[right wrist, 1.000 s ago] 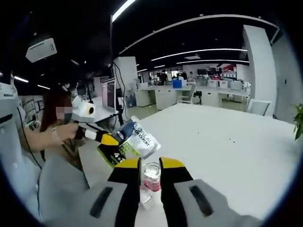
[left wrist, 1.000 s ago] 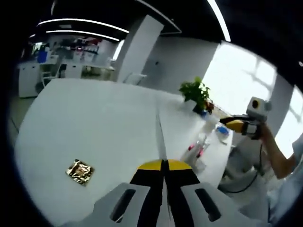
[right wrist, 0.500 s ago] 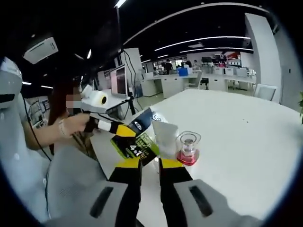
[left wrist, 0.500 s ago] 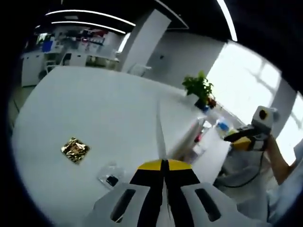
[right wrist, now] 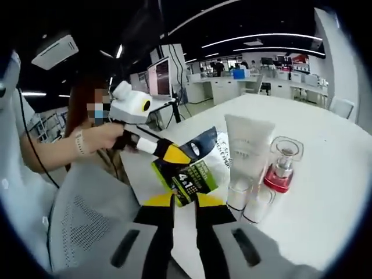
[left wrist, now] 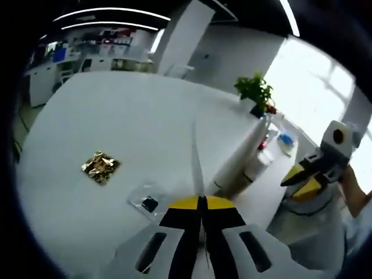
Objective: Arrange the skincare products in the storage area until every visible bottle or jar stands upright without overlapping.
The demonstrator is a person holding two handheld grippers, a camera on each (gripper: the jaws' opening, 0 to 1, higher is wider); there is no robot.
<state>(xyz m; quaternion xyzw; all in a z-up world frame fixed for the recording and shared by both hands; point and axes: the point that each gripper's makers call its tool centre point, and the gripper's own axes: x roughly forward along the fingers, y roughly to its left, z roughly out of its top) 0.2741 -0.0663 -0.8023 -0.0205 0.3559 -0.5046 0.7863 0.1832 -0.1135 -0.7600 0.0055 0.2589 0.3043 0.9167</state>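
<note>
My left gripper (left wrist: 201, 200) is shut on a flat sachet (left wrist: 196, 157), seen edge-on as a thin pale blade; in the right gripper view the left gripper (right wrist: 177, 156) holds the same dark and green sachet (right wrist: 195, 168) above the table edge. A white tube (right wrist: 248, 151) stands on its cap beside a clear glass bottle with a red base (right wrist: 282, 165). Two small white bottles (right wrist: 249, 197) stand in front of them. My right gripper (right wrist: 184, 200) hangs short of these, jaws narrowly apart with nothing between. The tube (left wrist: 237, 158) also leans in the left gripper view, with the right gripper (left wrist: 297, 180) beyond it.
On the white table (left wrist: 133, 116) lie a gold foil packet (left wrist: 100, 167) and a clear packet with a dark item (left wrist: 147, 203). A potted plant (left wrist: 256, 93) stands at the far edge. A person's hand (right wrist: 96, 139) holds the left gripper. Desks fill the background.
The glass bottle that sat between my right jaws a second ago now stands on the table beside the tube, apart from them. The left gripper still holds the sachet.
</note>
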